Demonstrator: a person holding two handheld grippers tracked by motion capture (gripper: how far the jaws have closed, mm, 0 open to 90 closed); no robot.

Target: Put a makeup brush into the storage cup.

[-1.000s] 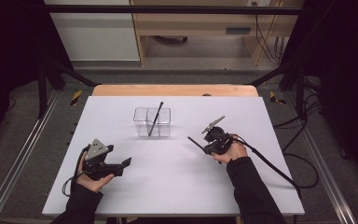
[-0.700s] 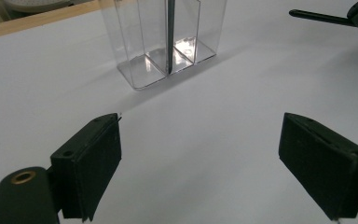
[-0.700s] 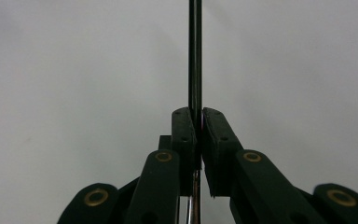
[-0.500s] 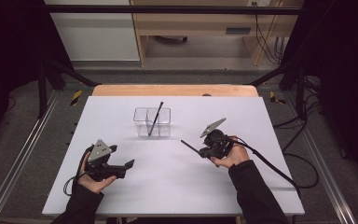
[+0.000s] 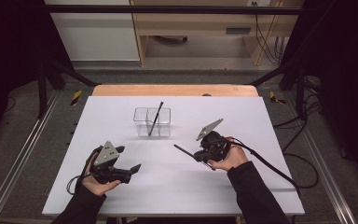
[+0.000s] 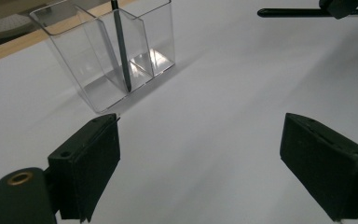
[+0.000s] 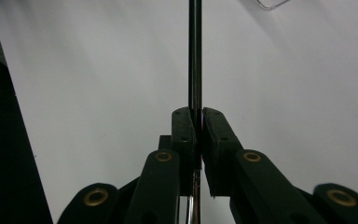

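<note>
the right tool (image 5: 196,155) is pinching a thin dark pen (image 5: 184,152), its two black pads pressed tight against the shaft; in the right gripper view the pen (image 7: 195,56) runs straight up from between the pads, with a short length of it showing below them as well. seen from the high view, the pen pokes out level from that tool toward the left of the picture, above the white bench (image 5: 261,121), with the person's right hand (image 5: 228,158) wrapped around the tool's body and a cable trailing off to the right. the left tool (image 5: 131,171) is spread wide with nothing between its pads, as the left gripper view (image 6: 200,158) makes plain, and it is held in the person's left hand (image 5: 95,179) near the front left part of the bench. toward the back middle of the bench stands a clear container (image 5: 152,122) split into compartments, and a second dark pen (image 5: 155,118) leans inside it, its tip resting at the bottom close to the divider (image 6: 123,51). which compartment it sits in is hard to tell for sure through the clear walls. the held pen is well apart from the container, in front of it and to the right.
</note>
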